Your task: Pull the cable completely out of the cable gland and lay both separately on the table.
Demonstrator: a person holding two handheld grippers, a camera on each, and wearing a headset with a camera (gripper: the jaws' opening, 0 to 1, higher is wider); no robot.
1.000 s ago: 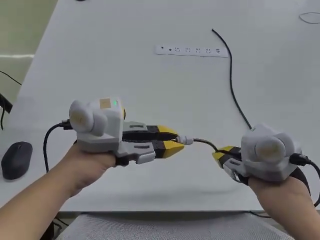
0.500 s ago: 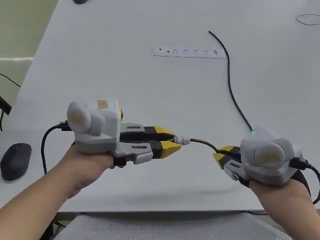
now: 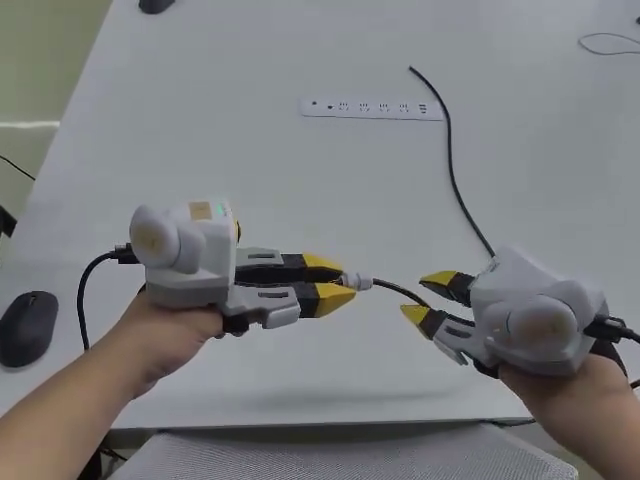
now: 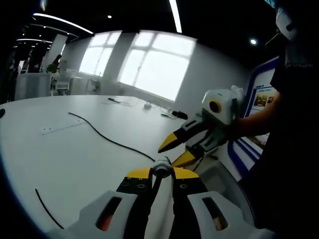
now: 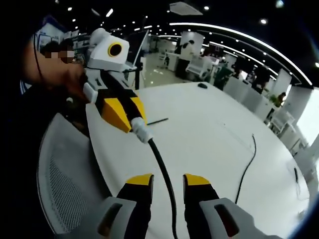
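Over at the near edge of the table [image 3: 200, 120], the right gripper [image 3: 428, 297] had just let go. Half a second earlier its yellow tips were pinched on the cable [image 3: 450, 170]; now they stood apart with the cable running loose between them. Left gripper [image 3: 345, 283] was clamped tight on the cable gland [image 3: 358, 282], up in the air over the table. My guess: a regrip for another pull, since the cable wasn't out yet. Gland looked small and whitish, poking from the tips. Cable was thin and black, trailing off toward the power strip [image 3: 372, 107].
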